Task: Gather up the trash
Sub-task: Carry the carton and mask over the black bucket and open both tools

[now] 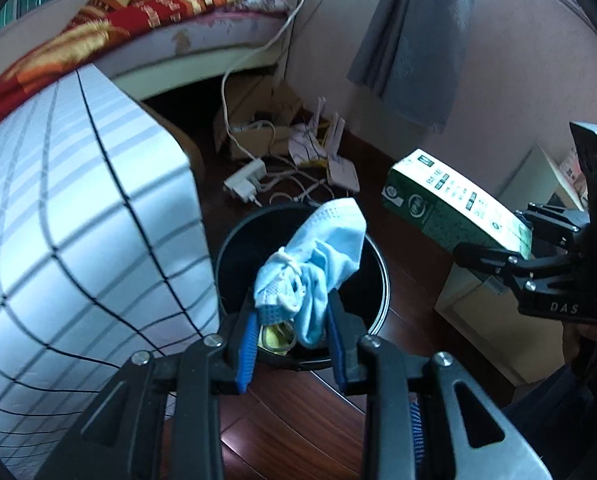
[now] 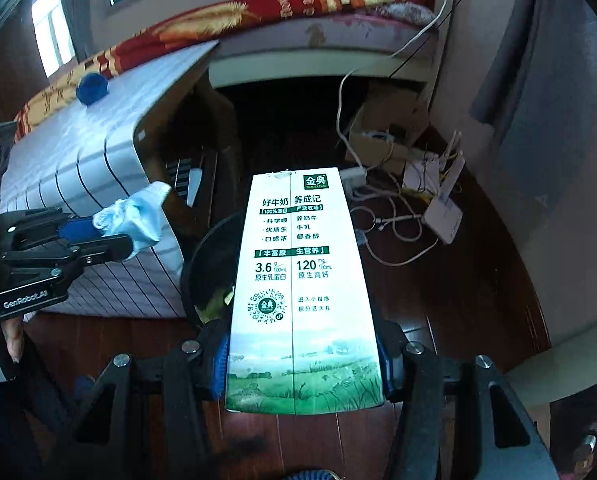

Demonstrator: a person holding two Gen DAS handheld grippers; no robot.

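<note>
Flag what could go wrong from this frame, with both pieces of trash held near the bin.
1. The face mask hangs crumpled in the left hand-held gripper; its loops might snag on a finger at release.
2. The milk carton in the right hand-held gripper is long and, in the left view, sits beside the trash bin, not over it; dropped now, it would likely miss or hit the rim.
</note>
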